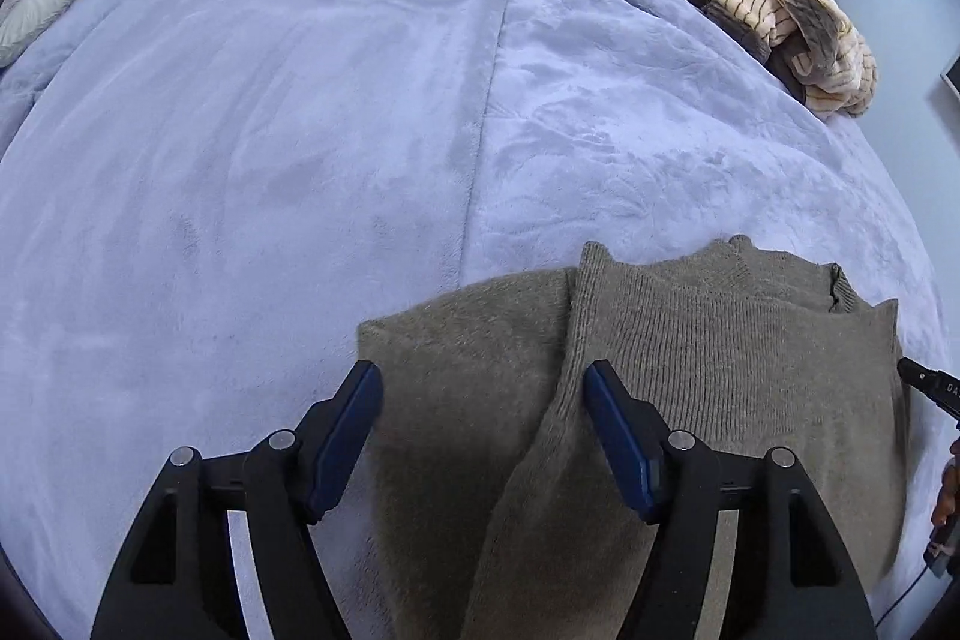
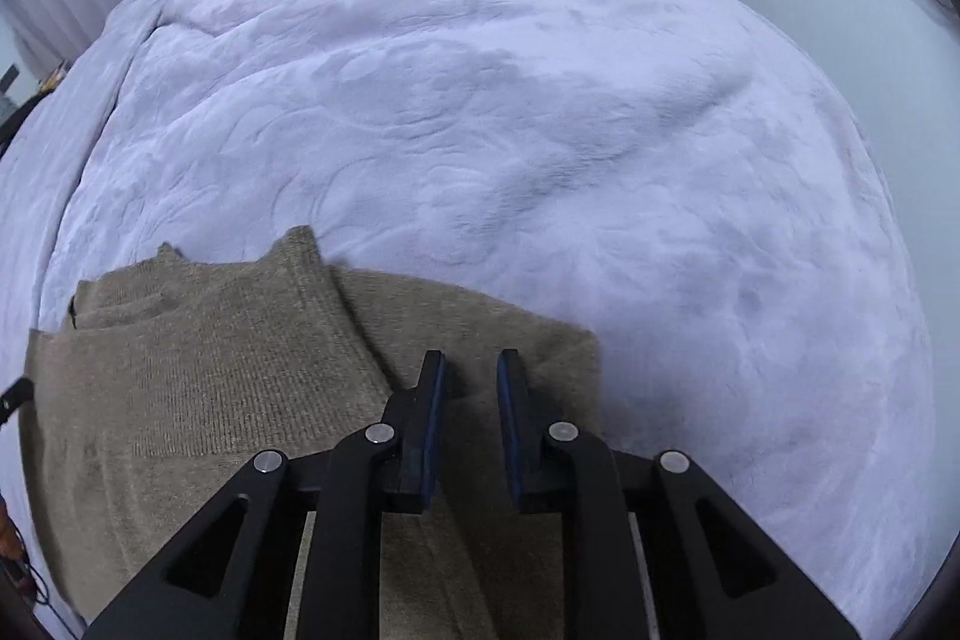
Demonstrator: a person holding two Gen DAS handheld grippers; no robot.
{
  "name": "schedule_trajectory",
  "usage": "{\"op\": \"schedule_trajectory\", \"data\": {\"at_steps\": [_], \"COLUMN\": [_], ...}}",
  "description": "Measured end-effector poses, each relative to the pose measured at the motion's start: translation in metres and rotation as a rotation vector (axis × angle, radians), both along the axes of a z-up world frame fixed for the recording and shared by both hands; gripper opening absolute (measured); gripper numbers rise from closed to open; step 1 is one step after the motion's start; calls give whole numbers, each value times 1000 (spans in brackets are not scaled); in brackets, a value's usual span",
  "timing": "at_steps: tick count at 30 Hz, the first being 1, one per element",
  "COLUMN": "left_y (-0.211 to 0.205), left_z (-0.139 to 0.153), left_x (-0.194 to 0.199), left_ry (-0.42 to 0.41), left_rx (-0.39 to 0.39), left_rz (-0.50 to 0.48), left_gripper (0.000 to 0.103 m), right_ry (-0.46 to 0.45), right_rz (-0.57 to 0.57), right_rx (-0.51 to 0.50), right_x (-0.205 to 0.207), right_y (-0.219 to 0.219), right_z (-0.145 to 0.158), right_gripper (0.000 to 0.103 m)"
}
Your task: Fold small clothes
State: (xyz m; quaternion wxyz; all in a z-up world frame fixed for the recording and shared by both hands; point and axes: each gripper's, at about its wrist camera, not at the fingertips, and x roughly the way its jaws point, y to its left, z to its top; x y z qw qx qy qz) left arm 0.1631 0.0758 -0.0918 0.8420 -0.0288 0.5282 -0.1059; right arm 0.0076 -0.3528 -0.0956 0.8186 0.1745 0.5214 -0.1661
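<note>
Left gripper point(image 1: 483, 391) gapes over the taupe sweater point(image 1: 690, 376) on the blanket point(image 1: 300, 130)

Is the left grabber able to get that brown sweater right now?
Probably yes. The left gripper hangs open right over the brown sweater, its fingers straddling a folded edge, with nothing between them and the knit. The right gripper is over the sweater's other side, out of its way.
</note>
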Motion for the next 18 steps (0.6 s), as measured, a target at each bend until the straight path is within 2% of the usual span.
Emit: {"op": "schedule_trajectory", "data": {"at_steps": [3,10,11,12,14,18], "left_y": [13,29,32,35,40,49], "left_z": [10,11,7,1,-10,-36], "left_x": [-20,-92,-102,-112,-128,-156], "left_ry": [6,107,139,176,243,367], "left_rx": [-9,-44,-59,-74,-112,-224], "left_rz": [-8,-30,-21,-6,27,100], "left_gripper": [71,71,71,71,71,71], "right_ry": [-34,-76,-77,-76,-72,-42], "right_rz": [-48,50,59,58,35,-63], "right_rx": [99,289,330,377,454,617], "right_x": [-22,-90,-103,-117,-143,-187], "right_y": [-11,29,36,42,49,52], "right_z": [9,23,23,22,16,-7], "right_gripper": [21,23,32,50,66,66]}}
